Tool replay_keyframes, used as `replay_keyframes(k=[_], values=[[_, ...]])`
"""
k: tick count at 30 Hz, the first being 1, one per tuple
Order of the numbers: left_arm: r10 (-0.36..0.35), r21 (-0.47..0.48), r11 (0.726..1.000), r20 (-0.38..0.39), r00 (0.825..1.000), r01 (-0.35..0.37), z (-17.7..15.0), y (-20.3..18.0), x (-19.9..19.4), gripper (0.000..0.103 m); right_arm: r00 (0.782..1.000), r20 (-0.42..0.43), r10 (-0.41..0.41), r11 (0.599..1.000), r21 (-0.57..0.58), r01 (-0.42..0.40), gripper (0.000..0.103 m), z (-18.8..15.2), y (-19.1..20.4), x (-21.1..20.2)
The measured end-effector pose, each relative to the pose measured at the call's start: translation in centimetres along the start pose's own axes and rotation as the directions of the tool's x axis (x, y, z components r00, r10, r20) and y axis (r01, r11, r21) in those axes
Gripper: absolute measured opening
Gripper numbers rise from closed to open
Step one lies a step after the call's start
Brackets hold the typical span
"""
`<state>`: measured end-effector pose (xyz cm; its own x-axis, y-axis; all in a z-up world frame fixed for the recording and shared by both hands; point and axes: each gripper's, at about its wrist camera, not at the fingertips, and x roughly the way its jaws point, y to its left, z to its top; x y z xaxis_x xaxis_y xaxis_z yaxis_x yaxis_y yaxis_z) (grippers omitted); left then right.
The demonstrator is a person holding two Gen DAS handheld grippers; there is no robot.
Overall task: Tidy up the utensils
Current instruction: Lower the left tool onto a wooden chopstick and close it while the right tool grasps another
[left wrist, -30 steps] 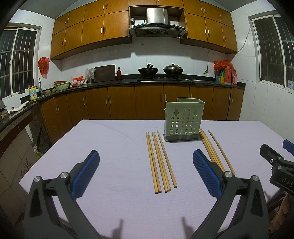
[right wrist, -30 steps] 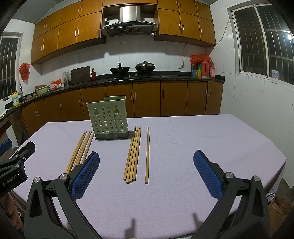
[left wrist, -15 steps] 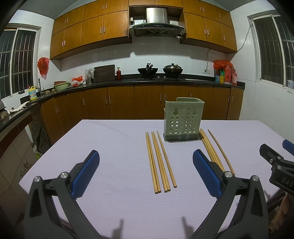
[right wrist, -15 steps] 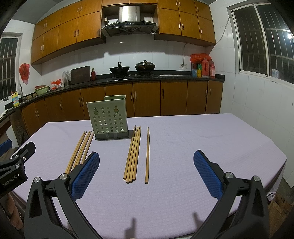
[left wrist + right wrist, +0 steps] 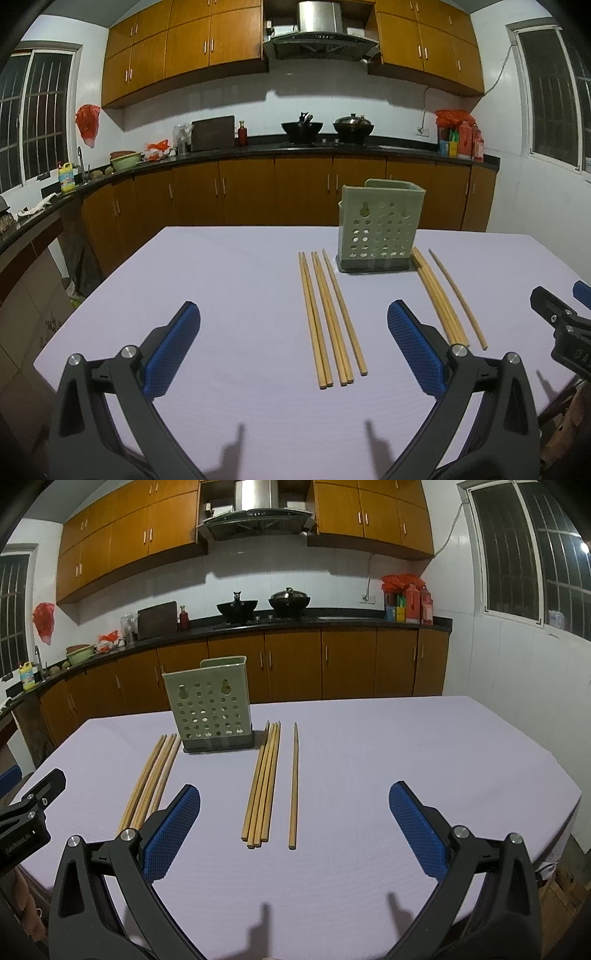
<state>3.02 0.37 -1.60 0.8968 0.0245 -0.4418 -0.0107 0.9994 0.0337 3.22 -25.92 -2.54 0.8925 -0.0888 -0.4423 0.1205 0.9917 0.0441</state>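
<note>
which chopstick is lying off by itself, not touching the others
The single chopstick farthest right on the table. A clear gap of cloth separates it from the bundle of four beside it, while the chopsticks left of the green holder lie packed together.

the pale green perforated plastic utensil holder (image 5: 380,225) faces both cameras side-on, so its inside cannot be seen. in the right wrist view the blue-padded right gripper's finger (image 5: 173,827) covers the near ends of the left bundle of wooden chopsticks (image 5: 153,775).
</note>
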Motion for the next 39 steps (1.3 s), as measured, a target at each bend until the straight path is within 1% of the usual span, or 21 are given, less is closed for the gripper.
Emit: replay_keyframes(k=[4,5,9,10,11,12,13,14,15,17,19,22,23,24,26,29,32,34,37,38,39], values=[[0.019,-0.001,1.000,-0.043,0.999,-0.019,0.4,0.3,2.5,0.099,0.998,-0.054,0.022,1.000,0.020,-0.021,0.101,0.3,-0.5,2.2],[0.025,-0.002,1.000,-0.063,0.998,-0.025,0.5,0.5,3.4,0.099,0.996,-0.083,0.032,0.999,0.032,-0.030,0.101,0.4,-0.6,3.3],[0.027,-0.016,0.999,-0.127,0.992,-0.030,0.7,1.1,6.2,0.099,0.987,-0.156,0.025,0.998,0.059,-0.016,0.100,0.5,-1.3,6.1],[0.017,-0.026,0.999,-0.148,0.989,-0.021,0.8,1.4,7.1,0.099,0.984,-0.175,0.020,0.998,0.063,-0.009,0.097,0.5,-1.5,6.9],[0.013,-0.030,0.999,-0.160,0.987,-0.018,0.7,1.4,7.4,0.099,0.981,-0.191,0.017,0.998,0.064,-0.004,0.085,0.4,-1.7,7.3],[0.009,-0.034,0.999,-0.174,0.985,-0.015,0.7,1.5,8.0,0.095,0.974,-0.227,0.017,0.998,0.062,-0.003,0.073,0.4,-1.7,8.3],[0.003,-0.036,0.999,-0.188,0.982,-0.010,0.7,1.6,8.5,0.092,0.968,-0.251,0.025,0.998,0.065,-0.009,0.068,0.2,-1.9,9.1],[-0.007,-0.036,0.999,-0.210,0.978,-0.001,0.5,1.7,9.3,0.086,0.954,-0.296,0.053,0.996,0.089,-0.028,0.059,0.0,-2.0,10.4],[-0.013,-0.035,0.999,-0.228,0.973,0.005,0.4,1.8,9.9,0.079,0.949,-0.309,0.063,0.994,0.100,-0.033,0.052,-0.1,-2.1,10.9],[-0.034,-0.037,0.999,-0.267,0.963,0.025,0.0,1.8,11.0,0.071,0.933,-0.354,0.072,0.992,0.123,-0.030,0.049,-0.5,-2.3,12.5],[-0.048,-0.040,0.998,-0.293,0.955,0.038,-0.3,1.8,11.9,0.065,0.925,-0.374,0.068,0.993,0.115,-0.027,0.046,-0.8,-2.1,13.3],[-0.083,-0.044,0.996,-0.331,0.940,0.072,-0.7,1.6,13.0,0.055,0.910,-0.410,0.058,0.996,0.088,-0.024,0.035,-1.2,-1.9,14.0],[-0.094,-0.045,0.996,-0.340,0.936,0.083,-0.8,1.5,13.3,0.051,0.908,-0.414,0.058,0.996,0.086,-0.025,0.031,-1.4,-1.9,14.1],[-0.104,-0.045,0.995,-0.349,0.931,0.094,-0.9,1.4,13.6,0.047,0.916,-0.396,0.056,0.996,0.080,-0.027,0.027,-1.4,-2.0,13.9],[-0.125,-0.045,0.992,-0.369,0.921,0.117,-1.0,1.1,14.2,0.043,0.917,-0.396,0.052,0.997,0.071,-0.025,0.024,-1.5,-2.0,13.6],[-0.135,-0.033,0.991,-0.405,0.904,0.133,-1.4,0.7,15.1,0.029,0.917,-0.397,0.037,0.998,0.056,-0.017,0.020,-1.4,-2.0,13.5],[-0.152,-0.042,0.988,-0.418,0.895,0.148,-1.6,0.7,15.4,0.025,0.917,-0.397,0.032,0.998,0.055,-0.011,0.018,-1.3,-2.2,13.5],[-0.151,-0.035,0.988,-0.429,0.891,0.150,-1.7,0.7,15.5,0.020,0.917,-0.397,0.028,0.999,0.049,-0.009,0.018,-1.2,-2.3,13.5],[-0.128,0.002,0.990,-0.426,0.896,0.143,-1.7,0.4,15.7,0.015,0.920,-0.393,0.015,1.000,0.027,-0.005,0.018,-1.2,-2.1,13.6],[-0.120,0.010,0.990,-0.427,0.896,0.138,-1.6,0.4,15.9,0.011,0.920,-0.393,0.014,1.000,0.024,-0.005,0.016,-1.1,-2.1,13.6],[-0.117,0.012,0.991,-0.428,0.896,0.135,-1.4,0.5,16.2,0.009,0.919,-0.393,0.013,1.000,0.022,-0.004,0.009,-1.0,-2.2,13.9]])
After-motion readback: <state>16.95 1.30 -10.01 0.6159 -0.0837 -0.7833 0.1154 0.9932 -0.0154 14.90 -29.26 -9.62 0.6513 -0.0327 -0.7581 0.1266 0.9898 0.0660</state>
